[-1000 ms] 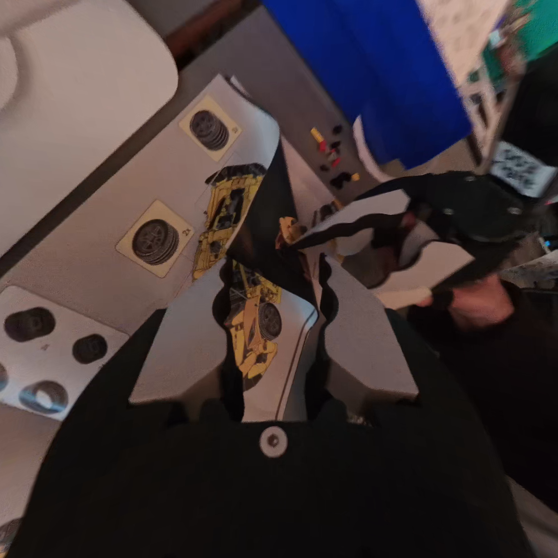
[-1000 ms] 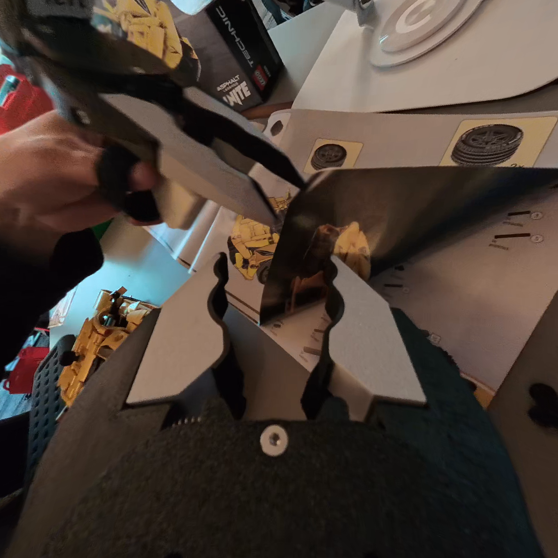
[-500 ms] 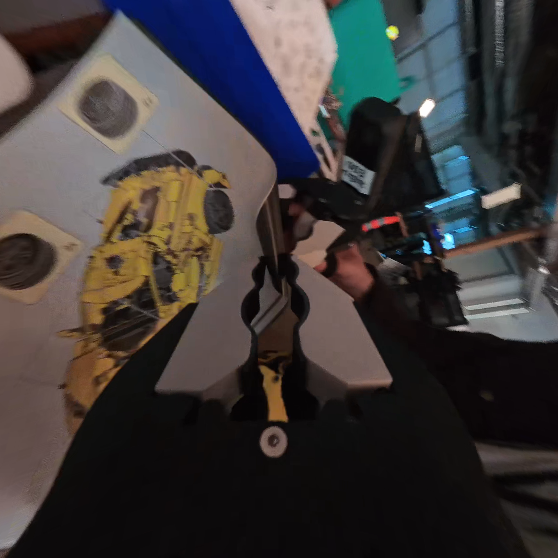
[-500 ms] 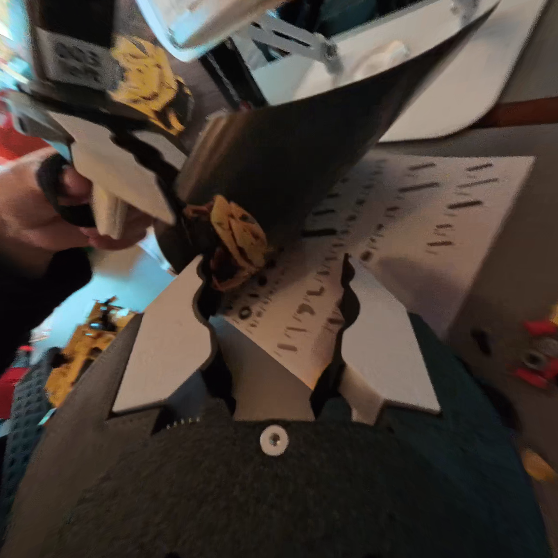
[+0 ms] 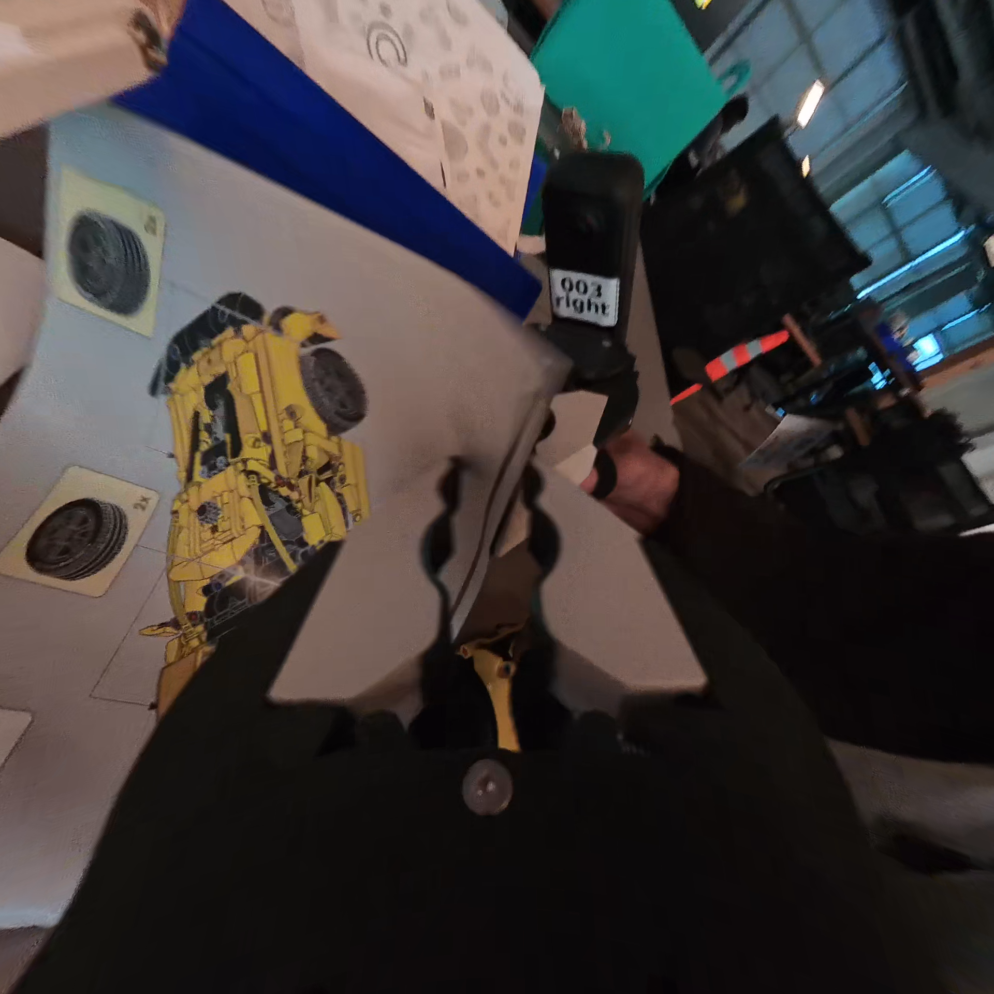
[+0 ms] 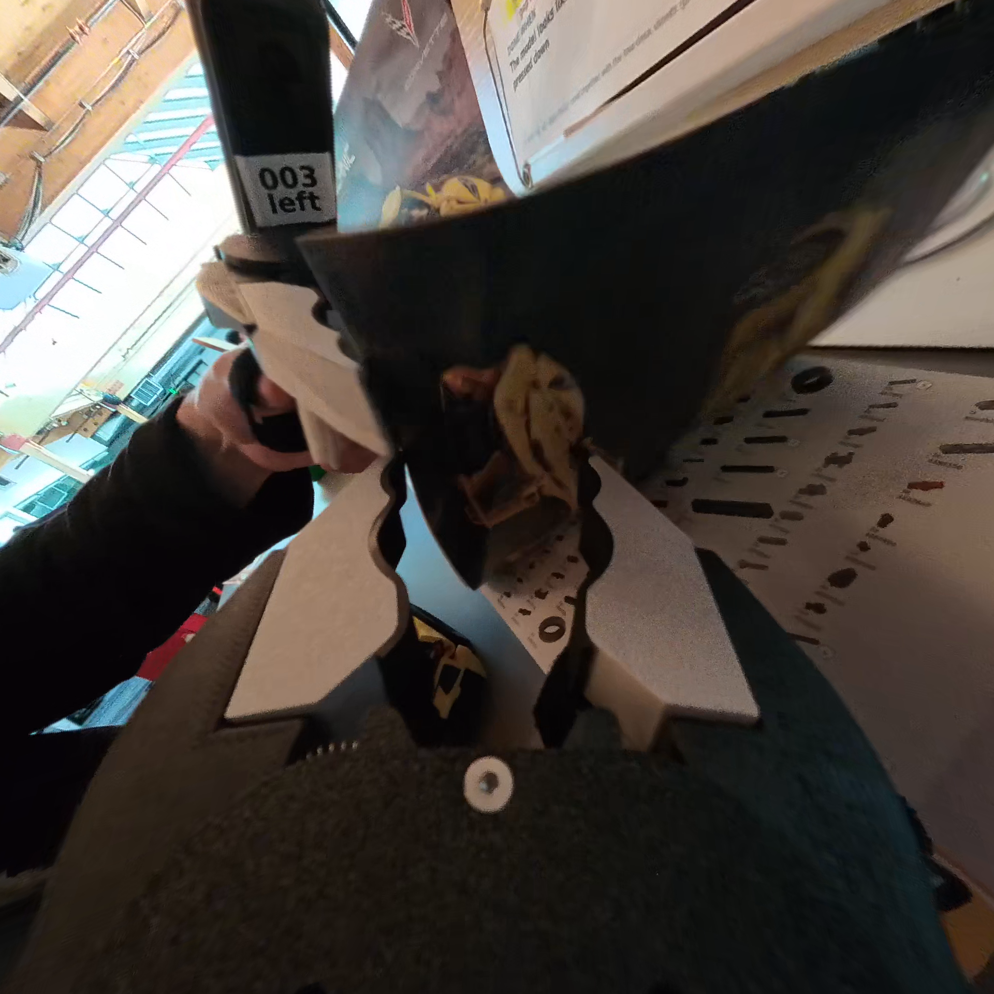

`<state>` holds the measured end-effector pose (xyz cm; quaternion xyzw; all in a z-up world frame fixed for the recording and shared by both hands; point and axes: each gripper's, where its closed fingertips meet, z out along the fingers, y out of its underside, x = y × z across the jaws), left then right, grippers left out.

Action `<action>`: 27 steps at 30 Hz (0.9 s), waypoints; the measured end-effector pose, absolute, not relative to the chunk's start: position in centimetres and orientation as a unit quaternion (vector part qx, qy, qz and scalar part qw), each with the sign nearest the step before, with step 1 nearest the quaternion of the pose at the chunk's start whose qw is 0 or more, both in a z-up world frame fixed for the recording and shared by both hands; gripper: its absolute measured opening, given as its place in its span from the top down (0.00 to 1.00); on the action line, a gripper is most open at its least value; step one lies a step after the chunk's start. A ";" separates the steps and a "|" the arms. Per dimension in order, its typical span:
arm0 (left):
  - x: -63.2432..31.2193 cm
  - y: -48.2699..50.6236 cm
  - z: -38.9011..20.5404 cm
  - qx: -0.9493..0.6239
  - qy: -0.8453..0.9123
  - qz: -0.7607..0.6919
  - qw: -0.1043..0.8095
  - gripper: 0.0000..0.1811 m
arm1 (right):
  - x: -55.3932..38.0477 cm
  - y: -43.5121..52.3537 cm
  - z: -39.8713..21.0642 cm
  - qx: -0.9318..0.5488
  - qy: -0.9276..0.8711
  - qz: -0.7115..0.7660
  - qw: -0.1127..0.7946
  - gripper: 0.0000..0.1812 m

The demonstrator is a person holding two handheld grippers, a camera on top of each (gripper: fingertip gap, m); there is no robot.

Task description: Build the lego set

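Step in hand: turning a page of the instruction booklet (image 5: 376, 333), as I judge it; no bricks are being joined at this moment.
Doing it well: keep the grip near the page's outer edge, swing it over in a slow arc toward the spine, and let go only once it lies flat; a hard tug could crease the glossy sheet or tear it at the fold.
Left gripper (image 5: 487, 543): jaws drawn in to a narrow gap, pinching the lifted page's edge, which runs between the fingers. In the left wrist view the page face shows a printed yellow car and tyre boxes.
Right gripper (image 6: 492, 538): jaws wide apart, gripping nothing. The corner of the dark back of the page (image 6: 618, 301) hangs between its fingers; whether the sheet brushes the right finger I cannot tell, as the picture is smeared there.
Parts list page (image 6: 807, 511): lies flat below the lifted sheet, printed with rows of small dark pieces.
Lego model: a yellow and black piece (image 6: 449, 677) shows low between the right fingers, below the booklet; little of it is visible.
Box (image 6: 430, 107): stands just behind the lifted page.
Risk: with only one gripper holding, the curled sheet may spring back.
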<state>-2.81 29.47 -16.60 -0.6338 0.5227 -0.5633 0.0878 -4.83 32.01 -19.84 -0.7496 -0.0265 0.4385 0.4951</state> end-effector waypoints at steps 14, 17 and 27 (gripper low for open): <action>-3.5 28.2 -15.0 -0.594 0.537 -0.590 0.105 0.96 | -4.4 31.7 -19.0 -0.741 -0.032 0.440 0.506 0.61; -3.8 28.3 -14.9 -0.593 0.532 -0.596 0.104 0.96 | -4.4 31.7 -19.1 -0.740 -0.030 0.445 0.503 0.61; -8.7 31.5 -13.9 -0.617 0.479 -0.610 0.136 1.00 | -1.6 31.2 -18.5 -0.731 0.012 0.445 0.518 0.64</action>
